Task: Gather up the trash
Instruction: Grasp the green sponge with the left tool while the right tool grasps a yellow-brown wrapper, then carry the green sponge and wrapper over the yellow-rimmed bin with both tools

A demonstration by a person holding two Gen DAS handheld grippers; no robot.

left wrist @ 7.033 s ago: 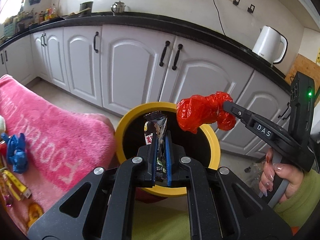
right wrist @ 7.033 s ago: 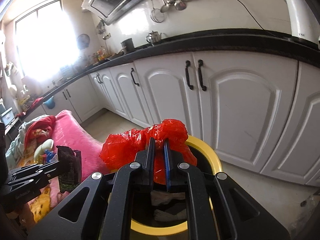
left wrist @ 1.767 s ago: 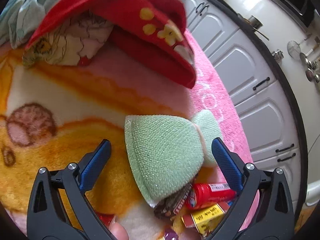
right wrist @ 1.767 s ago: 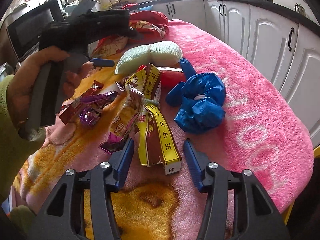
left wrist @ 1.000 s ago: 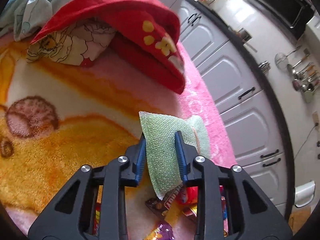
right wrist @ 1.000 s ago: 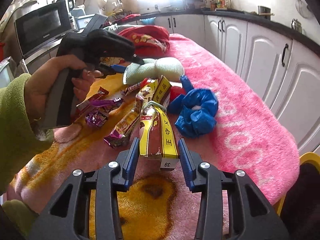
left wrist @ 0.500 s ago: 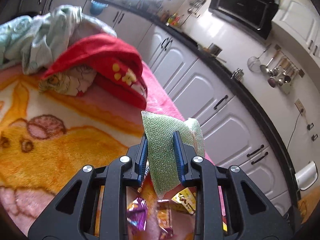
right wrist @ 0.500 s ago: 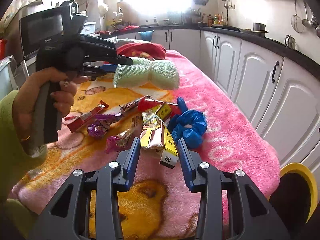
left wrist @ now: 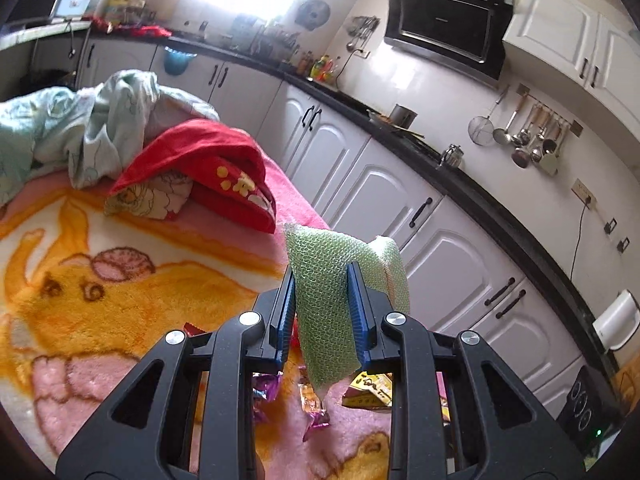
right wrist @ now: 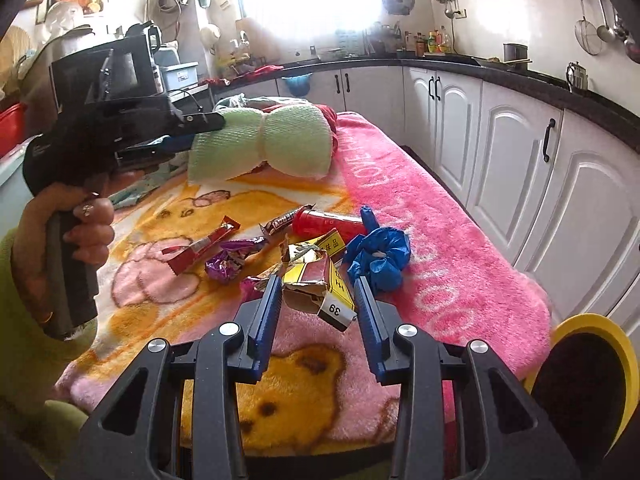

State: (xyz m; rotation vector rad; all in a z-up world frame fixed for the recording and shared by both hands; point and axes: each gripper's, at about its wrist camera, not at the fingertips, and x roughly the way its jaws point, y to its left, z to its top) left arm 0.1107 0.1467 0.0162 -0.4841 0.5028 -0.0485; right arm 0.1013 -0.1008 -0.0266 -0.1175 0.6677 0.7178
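My left gripper (left wrist: 321, 298) is shut on a green mesh sponge (left wrist: 326, 292) and holds it up above the blanket-covered table; the sponge also shows in the right wrist view (right wrist: 264, 146), in the left gripper (right wrist: 188, 132). My right gripper (right wrist: 317, 300) is shut on a crumpled yellow and red packet (right wrist: 318, 286) and holds it just above the blanket. Loose trash lies on the blanket: a blue plastic bag (right wrist: 378, 256), a red tube (right wrist: 326, 222), a red wrapper (right wrist: 202, 246) and a purple wrapper (right wrist: 228, 264). The yellow-rimmed bin (right wrist: 618, 356) stands at the lower right.
The table wears a pink and orange blanket (right wrist: 420, 236). A red cloth (left wrist: 208, 168) and a pale green cloth (left wrist: 100, 128) are heaped at its far end. White cabinets (right wrist: 520, 168) run along the right.
My left gripper has lifted the green sponge higher off the blanket. My right gripper has lifted and pulled the yellow packet back from the pile.
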